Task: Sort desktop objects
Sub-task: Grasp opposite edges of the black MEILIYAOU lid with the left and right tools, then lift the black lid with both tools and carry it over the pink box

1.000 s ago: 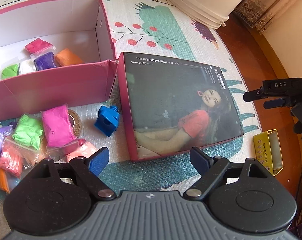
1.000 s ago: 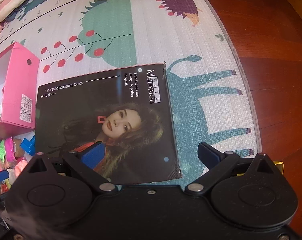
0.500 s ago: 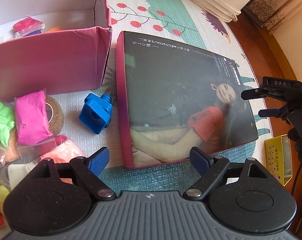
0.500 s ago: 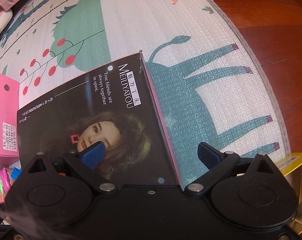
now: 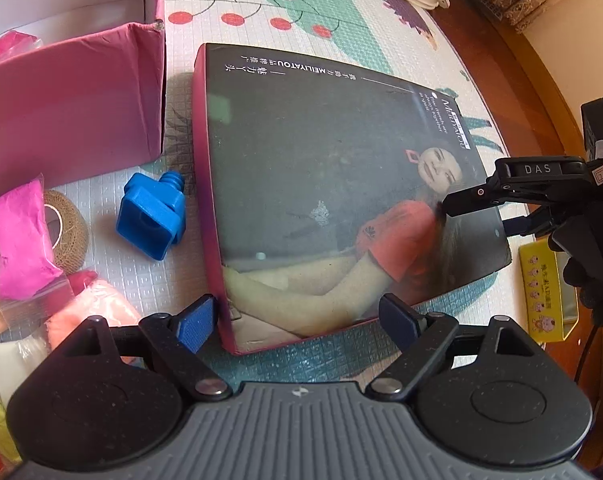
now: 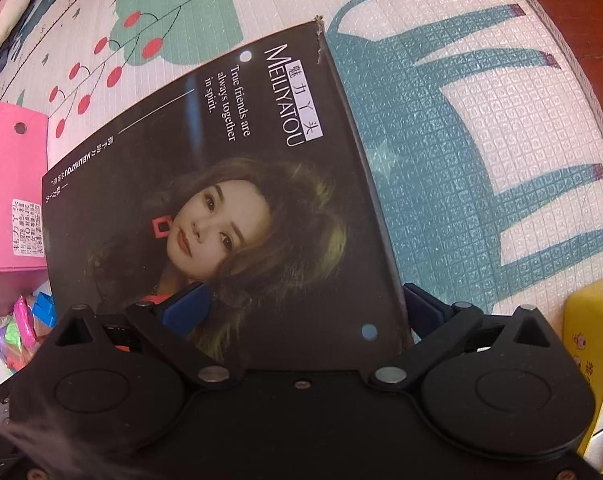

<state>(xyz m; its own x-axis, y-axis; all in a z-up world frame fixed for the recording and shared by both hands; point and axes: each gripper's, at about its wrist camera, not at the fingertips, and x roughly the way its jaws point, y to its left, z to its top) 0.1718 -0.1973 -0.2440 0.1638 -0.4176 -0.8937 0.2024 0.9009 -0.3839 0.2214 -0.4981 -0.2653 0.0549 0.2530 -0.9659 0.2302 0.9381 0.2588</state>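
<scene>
A dark box lid [image 5: 333,184] printed with a woman's portrait lies flat on the play mat; it also fills the right wrist view [image 6: 229,200]. My left gripper [image 5: 297,320] is open, its jaws straddling the lid's near corner. My right gripper [image 6: 301,304] is open at the lid's opposite edge, one finger above the top face and one beside the edge; it shows in the left wrist view [image 5: 485,208]. The open pink box [image 5: 69,100] stands left of the lid and holds clay bags.
A blue plastic block [image 5: 151,216], a twine roll [image 5: 67,232] and several clay bags [image 5: 17,240] lie left of the lid. A yellow tin [image 5: 547,280] sits at the mat's right edge [image 6: 593,344]. Wooden floor lies beyond the mat.
Both grippers have moved down and in toward the lid from opposite sides. The lid looms larger in both views. Both stay open.
</scene>
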